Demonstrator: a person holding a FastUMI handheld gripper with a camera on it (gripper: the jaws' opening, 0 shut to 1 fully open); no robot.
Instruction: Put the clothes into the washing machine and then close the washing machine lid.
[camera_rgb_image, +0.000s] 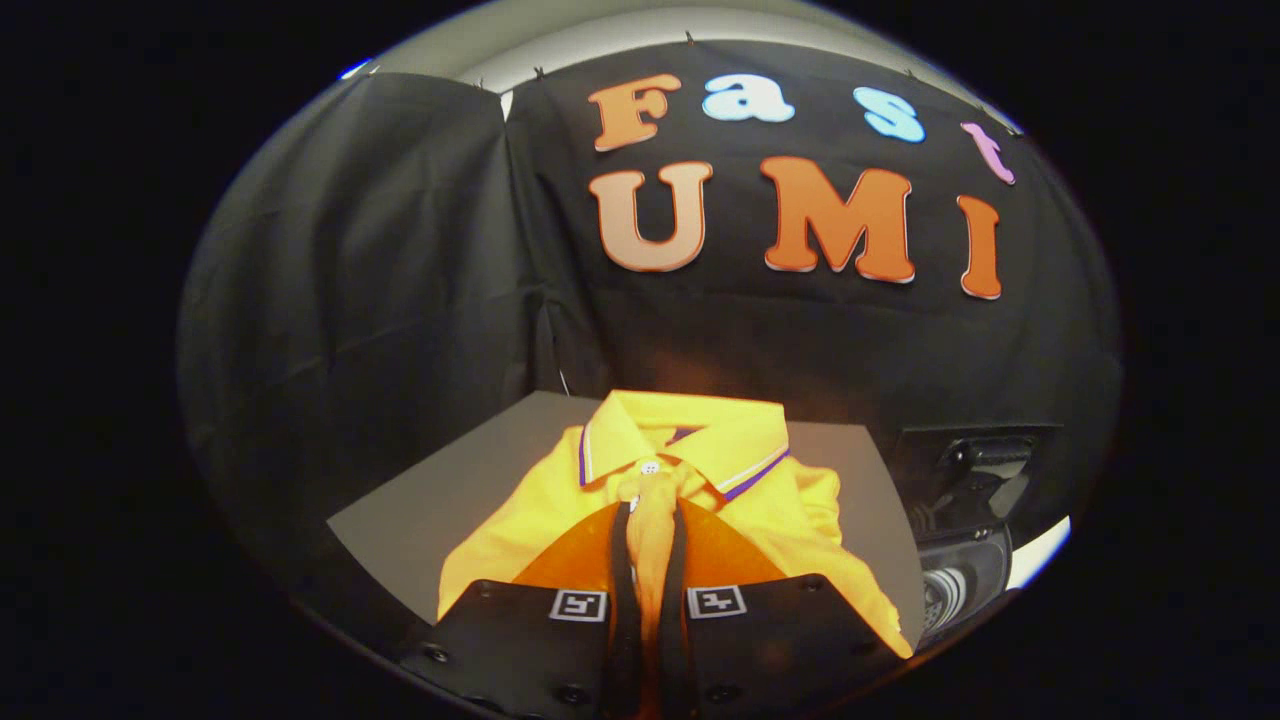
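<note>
no readable text apart from the booth wall.

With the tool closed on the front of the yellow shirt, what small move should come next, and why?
Probably a short lift straight up. The tool has both fingers pinching a fold of the yellow polo shirt below its collar, while the rest lies on the grey board. The washing machine sits to the right, so clearing the board comes first.

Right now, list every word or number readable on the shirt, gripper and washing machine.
Yellow polo shirt: no text shows.
Gripper, shut on the shirt's placket: two square markers, patterns, not words.
Washing machine: too dark to read anything.
</note>
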